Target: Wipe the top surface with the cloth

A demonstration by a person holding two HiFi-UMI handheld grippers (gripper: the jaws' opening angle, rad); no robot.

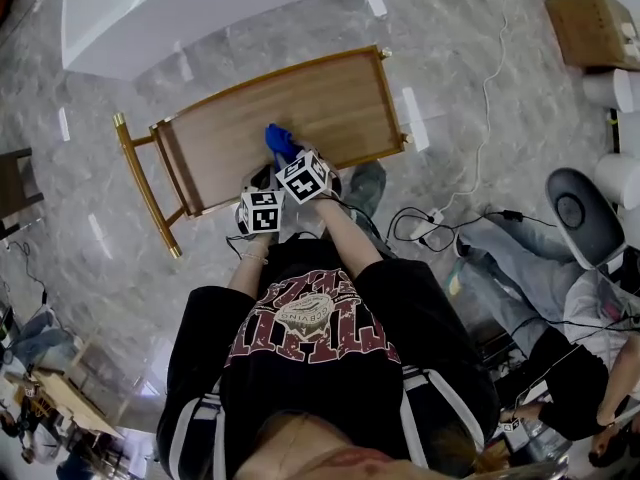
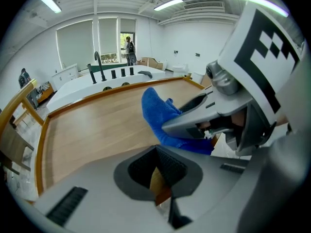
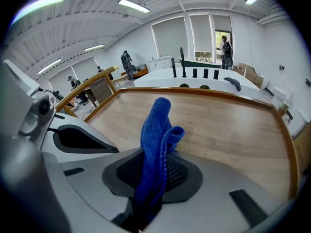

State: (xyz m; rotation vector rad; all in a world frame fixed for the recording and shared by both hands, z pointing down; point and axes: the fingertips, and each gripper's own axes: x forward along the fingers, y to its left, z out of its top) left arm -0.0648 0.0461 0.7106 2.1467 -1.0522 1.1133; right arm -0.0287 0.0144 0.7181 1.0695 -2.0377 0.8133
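Observation:
The wooden top (image 1: 320, 108) of a gold-framed cart lies in front of me. My right gripper (image 1: 288, 156) is shut on a blue cloth (image 1: 279, 140) over the top's near edge. In the right gripper view the cloth (image 3: 156, 140) stands up out of the closed jaws (image 3: 150, 176) above the wood (image 3: 228, 125). My left gripper (image 1: 257, 194) hovers just left of the right one, at the near edge. Its jaws (image 2: 156, 165) are shut with nothing in them. From there the cloth (image 2: 156, 113) and the right gripper's fingers (image 2: 187, 121) show close on the right.
A raised wooden rim (image 1: 285, 71) runs round the top, with a gold push handle (image 1: 140, 183) at its left end. A white tub (image 1: 200, 8) stands beyond the cart. Cables (image 1: 430, 223), a seated person (image 1: 560, 318) and a cardboard box (image 1: 590, 23) are to the right.

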